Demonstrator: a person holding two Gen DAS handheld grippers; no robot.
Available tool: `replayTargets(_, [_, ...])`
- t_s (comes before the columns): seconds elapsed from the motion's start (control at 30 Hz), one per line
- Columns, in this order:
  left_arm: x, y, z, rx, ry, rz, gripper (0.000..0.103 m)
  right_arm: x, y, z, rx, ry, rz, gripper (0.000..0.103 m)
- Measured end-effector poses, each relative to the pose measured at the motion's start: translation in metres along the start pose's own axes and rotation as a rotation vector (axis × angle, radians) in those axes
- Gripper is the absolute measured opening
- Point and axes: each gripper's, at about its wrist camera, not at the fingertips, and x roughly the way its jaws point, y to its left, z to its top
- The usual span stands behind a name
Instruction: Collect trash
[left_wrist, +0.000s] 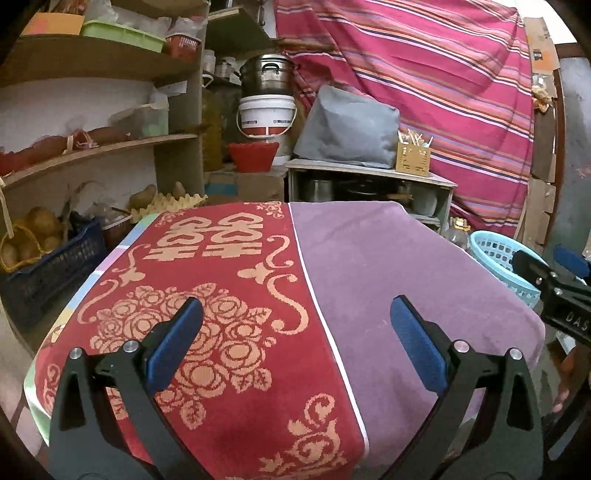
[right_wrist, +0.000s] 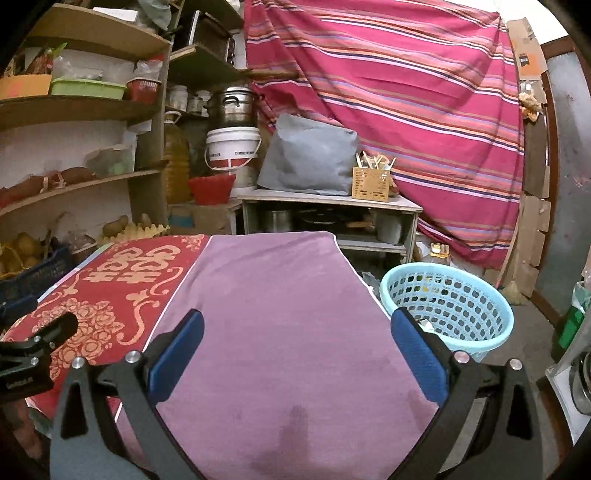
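Note:
A table is covered with a red patterned cloth and a purple cloth. No loose trash shows on it. A light blue perforated basket stands on the floor right of the table, with some scraps inside; its rim shows in the left wrist view. My left gripper is open and empty above the near part of the table. My right gripper is open and empty above the purple cloth, left of the basket. Each gripper shows at the edge of the other's view.
Curved wooden shelves with boxes, potatoes and a dark crate stand at the left. A low cabinet behind the table holds a grey bag and a wooden utensil box. A white bucket, a pot and a striped curtain are behind.

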Motion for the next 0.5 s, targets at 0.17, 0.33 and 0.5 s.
replayTargets(0.17, [0.003,-0.006,-0.003,0.002,0.003,-0.021,0.098,0.004,0.003,-0.006,-0.005,0.004,0.003,0.099])
replayTargets(0.33, [0.008,-0.014,-0.004,0.01,0.015,-0.042,0.098,0.003,0.003,-0.01,-0.022,-0.009,-0.011,0.099])
replayTargets(0.5, [0.008,-0.022,-0.005,0.022,0.007,-0.047,0.098,0.002,-0.003,-0.01,-0.028,-0.015,-0.028,0.099])
